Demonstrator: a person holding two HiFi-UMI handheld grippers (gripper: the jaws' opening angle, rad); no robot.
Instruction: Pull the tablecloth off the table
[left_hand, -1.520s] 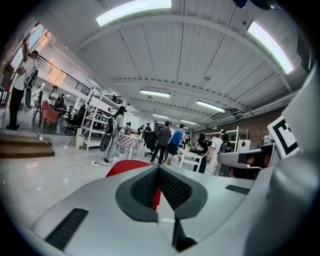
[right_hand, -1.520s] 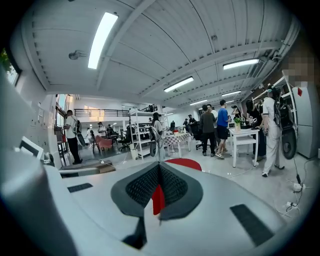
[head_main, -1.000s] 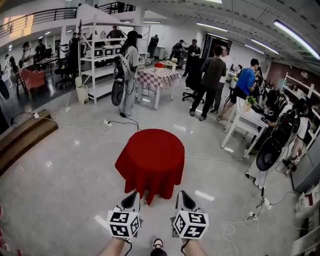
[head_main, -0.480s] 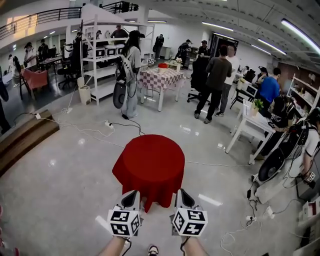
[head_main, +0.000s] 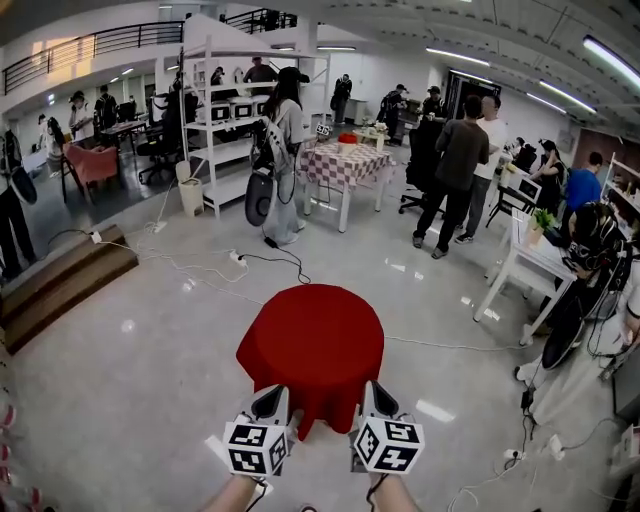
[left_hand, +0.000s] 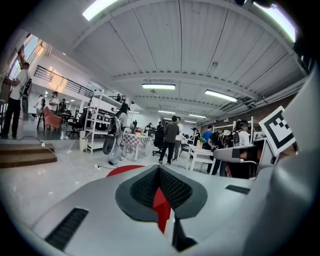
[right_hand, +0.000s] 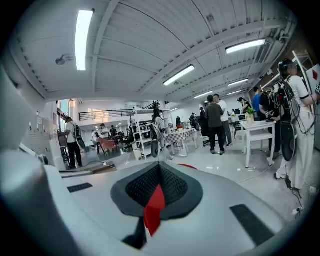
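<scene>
Pinching left gripper (head_main: 272, 398): at 7 o'clock in the head view, jaws pressed together on the near hem of the red tablecloth (head_main: 312, 340), with a red fold caught between the pads.
Right gripper (head_main: 372, 392): at 5 o'clock, jaws likewise clamped on a red fold of the hem.
Tablecloth: at centre, draped over a round table wholly hidden beneath it. Its 6 o'clock edge meets both grippers.
Cables (head_main: 262, 262): on the glossy floor, 11 o'clock of the cloth.
White desk (head_main: 535, 262): 3 o'clock.
Checked table (head_main: 345, 162): 12 o'clock, well beyond.
Shelves (head_main: 225, 110): 11 o'clock.
People (head_main: 462, 160): standing, 1 o'clock.
</scene>
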